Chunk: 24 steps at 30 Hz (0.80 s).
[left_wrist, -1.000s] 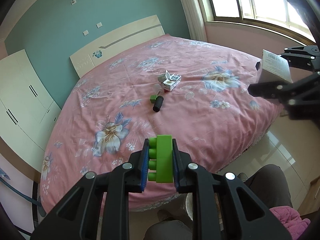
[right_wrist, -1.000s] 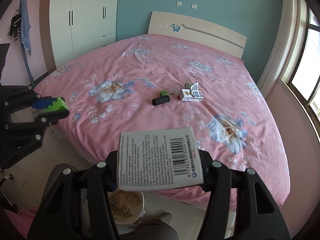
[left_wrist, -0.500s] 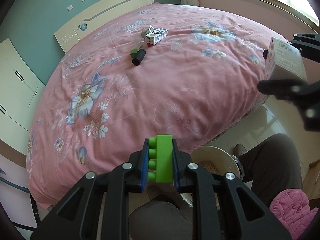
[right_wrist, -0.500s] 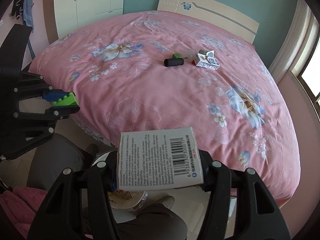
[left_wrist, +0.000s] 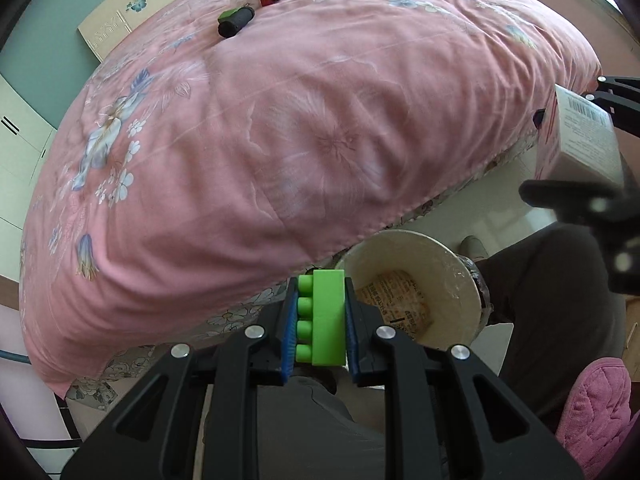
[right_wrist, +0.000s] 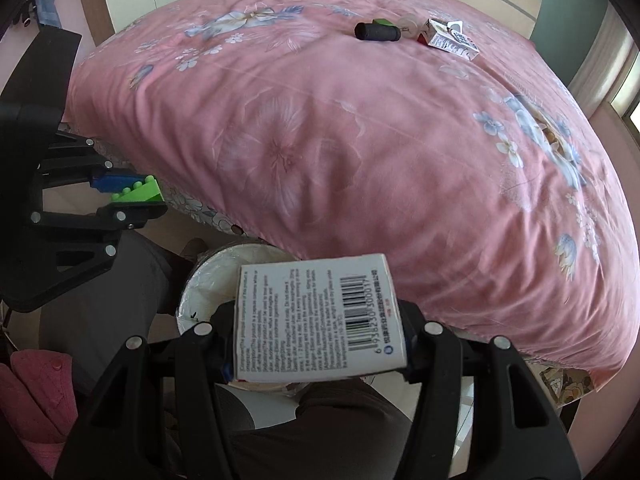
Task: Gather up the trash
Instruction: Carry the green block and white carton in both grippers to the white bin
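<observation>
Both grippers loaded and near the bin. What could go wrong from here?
1. The left gripper holds the green brick at the rim of the paper bin, not over its middle; released here, it may fall outside.
2. The white box in the right gripper looks wide against the bin mouth and could catch on the rim.
3. Both grippers crowd one small opening; they may collide.

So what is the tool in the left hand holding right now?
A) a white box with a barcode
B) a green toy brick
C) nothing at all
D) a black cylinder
B: the left tool is clamped on a green toy brick, its studs showing between the blue pads; the white barcoded box sits in the right tool.
</observation>
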{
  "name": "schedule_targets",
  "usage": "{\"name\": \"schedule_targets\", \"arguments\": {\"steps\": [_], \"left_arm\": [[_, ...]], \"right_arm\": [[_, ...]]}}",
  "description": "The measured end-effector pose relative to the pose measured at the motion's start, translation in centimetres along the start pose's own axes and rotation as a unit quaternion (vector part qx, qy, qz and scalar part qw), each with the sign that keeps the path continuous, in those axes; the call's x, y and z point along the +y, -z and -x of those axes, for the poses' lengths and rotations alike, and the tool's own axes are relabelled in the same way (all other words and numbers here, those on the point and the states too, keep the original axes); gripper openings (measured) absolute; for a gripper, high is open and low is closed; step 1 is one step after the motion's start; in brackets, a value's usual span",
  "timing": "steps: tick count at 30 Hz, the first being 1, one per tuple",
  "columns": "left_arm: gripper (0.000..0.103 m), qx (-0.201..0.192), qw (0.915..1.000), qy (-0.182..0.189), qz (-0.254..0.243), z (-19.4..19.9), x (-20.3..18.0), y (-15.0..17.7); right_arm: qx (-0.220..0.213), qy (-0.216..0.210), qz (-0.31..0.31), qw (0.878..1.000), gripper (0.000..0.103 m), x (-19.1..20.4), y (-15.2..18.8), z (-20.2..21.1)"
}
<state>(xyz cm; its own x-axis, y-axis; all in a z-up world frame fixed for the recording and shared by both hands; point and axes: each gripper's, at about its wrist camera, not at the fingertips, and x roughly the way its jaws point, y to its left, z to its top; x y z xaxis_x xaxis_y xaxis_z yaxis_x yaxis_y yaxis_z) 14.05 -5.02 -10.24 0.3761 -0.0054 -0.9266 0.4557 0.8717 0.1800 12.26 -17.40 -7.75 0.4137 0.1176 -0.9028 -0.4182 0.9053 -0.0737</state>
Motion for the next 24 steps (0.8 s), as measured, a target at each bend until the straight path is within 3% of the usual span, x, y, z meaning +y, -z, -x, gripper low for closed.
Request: {"name": "schedule_targets", "arguments": {"steps": [14,24], "left_arm": [[0.023,0.082,0.9961,0.030,0.014,-7.9,-1.2,1.8],[0.023,0.139,0.9865,0.066,0.057,-13.9,-1.3,2.8]], "right_arm": [[0.074,-0.036,0.005,0.997,0.057,2.9,3.6,-8.3],[0.138,-0.075,-0.018,0.987,0.057,3.8,5.3,-14.1]]}}
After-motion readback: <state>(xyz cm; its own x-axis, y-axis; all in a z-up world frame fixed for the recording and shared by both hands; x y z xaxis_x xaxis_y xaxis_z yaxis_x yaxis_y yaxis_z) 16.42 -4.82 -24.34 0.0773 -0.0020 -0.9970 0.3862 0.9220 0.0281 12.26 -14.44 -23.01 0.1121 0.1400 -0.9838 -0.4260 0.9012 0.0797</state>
